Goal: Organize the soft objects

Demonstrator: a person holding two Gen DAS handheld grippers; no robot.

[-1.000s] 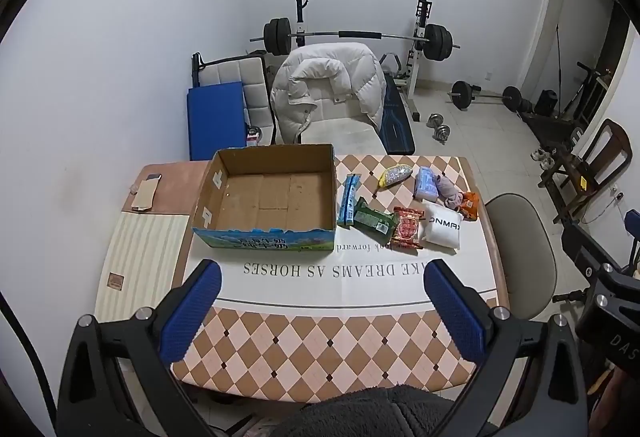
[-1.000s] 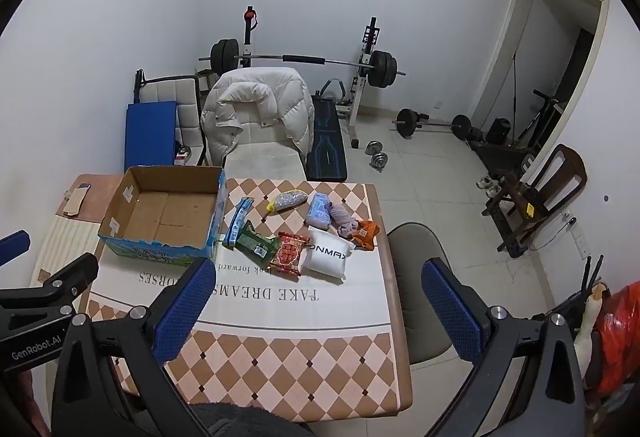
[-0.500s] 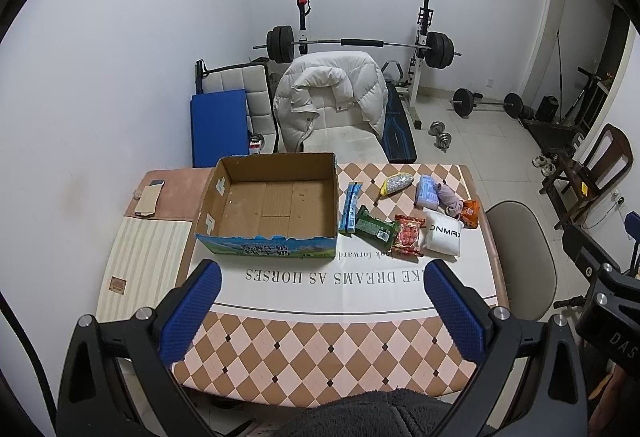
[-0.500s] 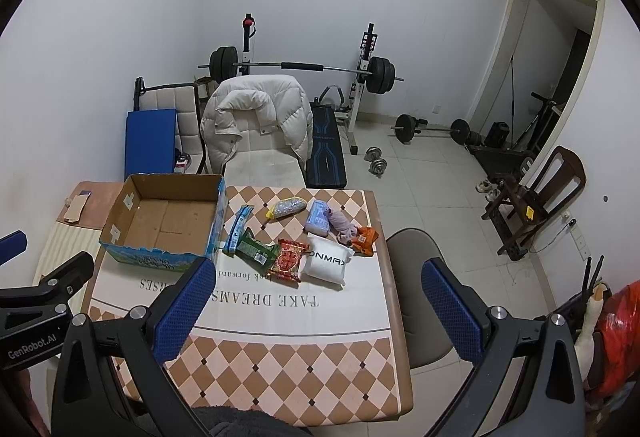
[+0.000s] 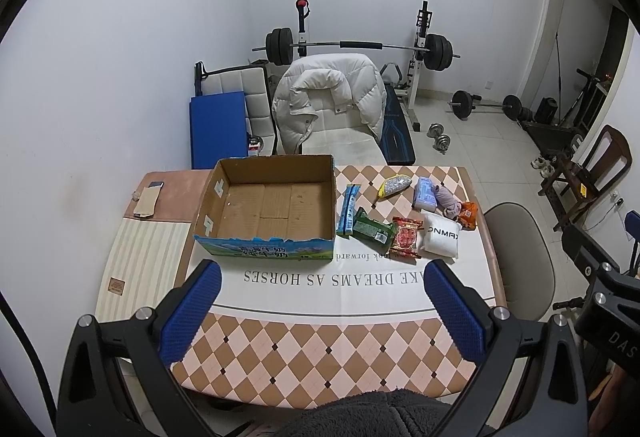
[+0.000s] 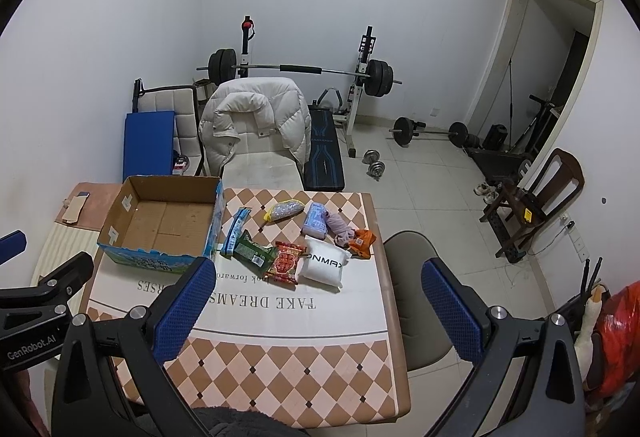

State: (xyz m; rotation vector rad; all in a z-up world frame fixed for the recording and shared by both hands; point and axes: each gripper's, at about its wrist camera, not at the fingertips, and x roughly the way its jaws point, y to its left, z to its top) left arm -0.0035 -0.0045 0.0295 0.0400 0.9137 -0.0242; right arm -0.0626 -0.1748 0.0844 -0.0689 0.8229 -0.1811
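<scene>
left gripper (image 5: 322,311) jaws spread wide, nothing between the blue pads, hovering above the near edge of the table (image 5: 320,349), touching nothing. right gripper (image 6: 318,307) same: wide open, empty, high over the near right part of the table. cardboard box (image 5: 268,209) sits open-topped on the left half of the table, nothing visible inside. soft items lie in a cluster just right of the box: blue stick pack (image 5: 348,209) nearest the box, green packet (image 5: 374,231) touching its near end, red snack pack (image 5: 406,237) next, white pillow pack (image 5: 440,237) right of that. farther back: yellow-ended mesh pouch (image 5: 394,185), pale blue tissue pack (image 5: 425,193), mauve cloth roll (image 5: 447,201) touching it, orange packet (image 5: 467,215) at the right edge. chair with white puffer jacket (image 5: 332,97) stands at the far side of the table, grey chair (image 5: 520,249) at the right side. barbell rack (image 5: 360,45) against the far wall. nothing stands between grippers and items.
</scene>
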